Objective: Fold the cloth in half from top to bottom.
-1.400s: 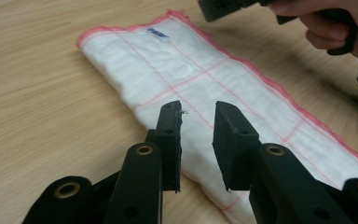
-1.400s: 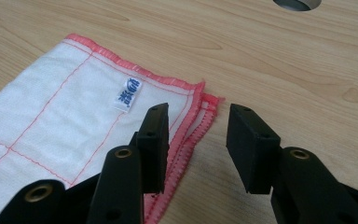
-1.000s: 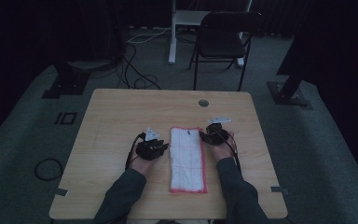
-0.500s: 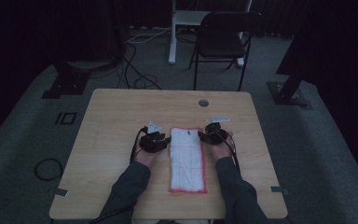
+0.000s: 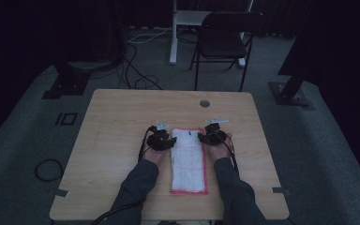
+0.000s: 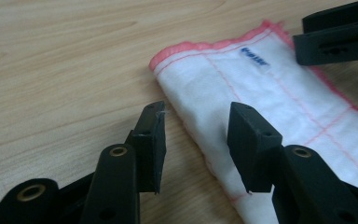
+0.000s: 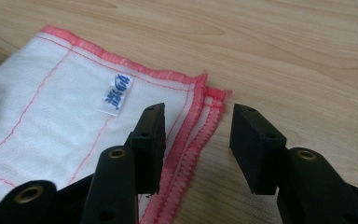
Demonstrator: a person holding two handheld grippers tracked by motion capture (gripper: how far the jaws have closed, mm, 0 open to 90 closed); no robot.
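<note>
A white cloth [image 5: 187, 161] with a pink hem lies folded in a long strip on the wooden table [image 5: 122, 117], its far end between my two grippers. My left gripper [image 5: 161, 139] is at the cloth's far left corner. Its jaws have just been opening and stand open over the folded edge of the cloth [image 6: 261, 88], with no pad pressing on it. My right gripper [image 5: 211, 136] is at the far right corner, open, its jaws either side of the layered pink hem [image 7: 200, 126]. A small blue-printed label [image 7: 118, 93] is sewn near that end.
A round grommet hole [image 5: 205, 103] sits near the table's far edge. Beyond the table stand a black folding chair [image 5: 225, 42] and a white post base [image 5: 187, 18]. Cables [image 5: 140, 79] run over the floor at the far left.
My left gripper has moved right and a little farther away, up to the cloth's corner, and its jaws have spread wider. The right gripper has stayed where it was.
</note>
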